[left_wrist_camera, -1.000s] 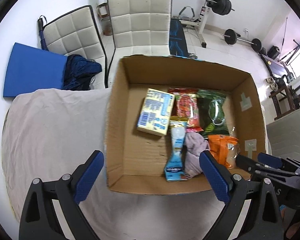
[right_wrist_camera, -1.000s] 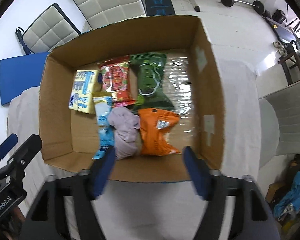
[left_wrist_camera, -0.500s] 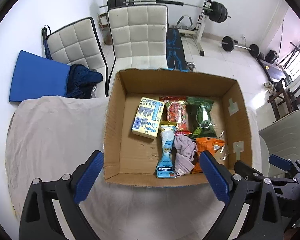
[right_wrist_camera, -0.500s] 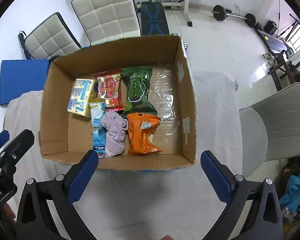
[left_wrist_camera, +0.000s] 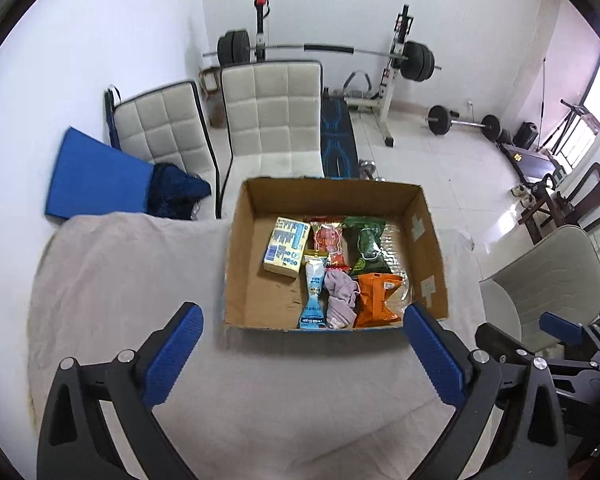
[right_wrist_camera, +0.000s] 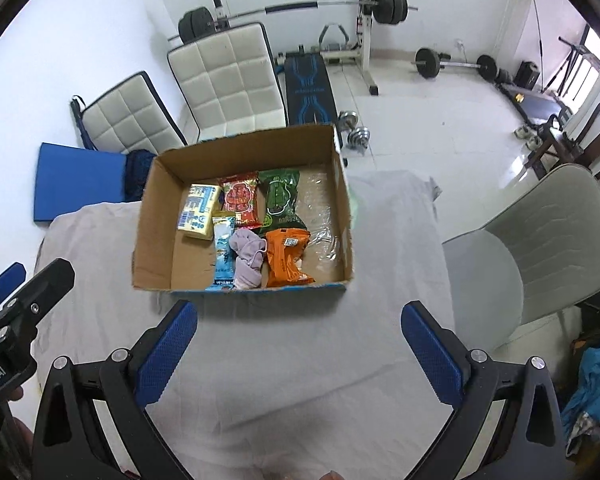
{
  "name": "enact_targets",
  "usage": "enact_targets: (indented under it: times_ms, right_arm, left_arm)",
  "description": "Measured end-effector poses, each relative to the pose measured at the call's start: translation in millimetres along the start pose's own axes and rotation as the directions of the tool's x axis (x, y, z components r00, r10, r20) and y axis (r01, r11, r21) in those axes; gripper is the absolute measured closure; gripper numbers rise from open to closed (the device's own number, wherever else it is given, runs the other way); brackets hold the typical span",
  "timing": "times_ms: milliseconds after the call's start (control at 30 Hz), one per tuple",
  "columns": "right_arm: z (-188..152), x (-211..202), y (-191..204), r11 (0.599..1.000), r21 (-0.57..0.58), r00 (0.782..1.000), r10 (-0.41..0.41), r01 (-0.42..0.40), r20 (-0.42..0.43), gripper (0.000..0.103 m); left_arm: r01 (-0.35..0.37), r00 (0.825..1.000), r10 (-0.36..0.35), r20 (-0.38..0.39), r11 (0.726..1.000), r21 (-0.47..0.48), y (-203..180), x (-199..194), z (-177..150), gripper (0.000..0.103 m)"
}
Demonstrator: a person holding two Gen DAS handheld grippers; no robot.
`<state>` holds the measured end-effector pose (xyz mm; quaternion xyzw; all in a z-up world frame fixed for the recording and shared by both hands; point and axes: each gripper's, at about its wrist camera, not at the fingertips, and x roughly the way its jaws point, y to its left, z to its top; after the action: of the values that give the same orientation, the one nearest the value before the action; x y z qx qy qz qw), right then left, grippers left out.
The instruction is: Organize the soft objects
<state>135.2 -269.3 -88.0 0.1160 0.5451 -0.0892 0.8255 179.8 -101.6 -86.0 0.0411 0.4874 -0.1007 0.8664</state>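
Observation:
An open cardboard box (left_wrist_camera: 236, 268) (right_wrist_camera: 152, 232) stands on the cloth-covered table. Inside lie a yellow-blue pack (left_wrist_camera: 286, 246) (right_wrist_camera: 199, 216), a red snack bag (left_wrist_camera: 328, 240) (right_wrist_camera: 240, 200), a green bag (left_wrist_camera: 368, 248) (right_wrist_camera: 280, 198), an orange bag (left_wrist_camera: 376, 300) (right_wrist_camera: 286, 256), a light-blue pouch (left_wrist_camera: 314, 294) (right_wrist_camera: 224, 254) and a crumpled lilac cloth (left_wrist_camera: 340, 298) (right_wrist_camera: 247, 258). My left gripper (left_wrist_camera: 304, 352) is open and empty, in front of the box. My right gripper (right_wrist_camera: 300, 344) is open and empty, also short of the box.
Two white quilted chairs (left_wrist_camera: 272, 116) stand behind the table, with a blue mat (left_wrist_camera: 92, 180) and dark cloth (left_wrist_camera: 176, 194) to the left. A grey chair (right_wrist_camera: 540, 240) stands at the right. Weight bench and barbells (right_wrist_camera: 312, 76) are beyond.
Both grippers have pulled back and up from the box, which now looks smaller and farther. The right gripper's jaws opened wider from one second ago. The box contents have not moved.

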Motion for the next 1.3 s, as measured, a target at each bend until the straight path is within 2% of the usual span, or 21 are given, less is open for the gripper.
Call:
enact_targets:
  times_ms: [300,433,633,933,1300]
  right_arm:
    - [-40.0,-91.1,-4.5,1.000,-0.028,0.997,0.010,-0.008,0.074,0.000]
    - [-54.8,-122.9,-2.4,0.999,-0.051,0.994,-0.004,0.009,0.113,0.000]
    - [-75.3,-158.2,2.4,0.997,-0.081,0.993,0.001,0.008,0.121,0.000]
    - [-89.1,-186.2,7.7,0.993,-0.111,0.991,-0.013,0.028,0.134,0.000]
    - [-71.2,-197.5,7.4,0.994,-0.086,0.979,-0.051,0.070,0.197,0.000]
  left_arm:
    - [0.033,0.999,-0.034,-0.015,0.999,-0.016,0.0,-62.7,-29.8,0.000]
    - [0.038,0.999,-0.038,-0.030,0.999,-0.024,1.4,-78.6,-37.3,0.000]
    - [0.025,1.000,-0.025,-0.014,0.999,-0.030,3.2,-103.3,-44.4,0.000]
    - [0.000,1.000,0.001,0.030,1.000,-0.029,4.8,-129.2,-47.8,0.000]
    - [-0.008,0.997,0.011,0.074,0.999,-0.038,6.2,-134.9,-42.8,0.000]
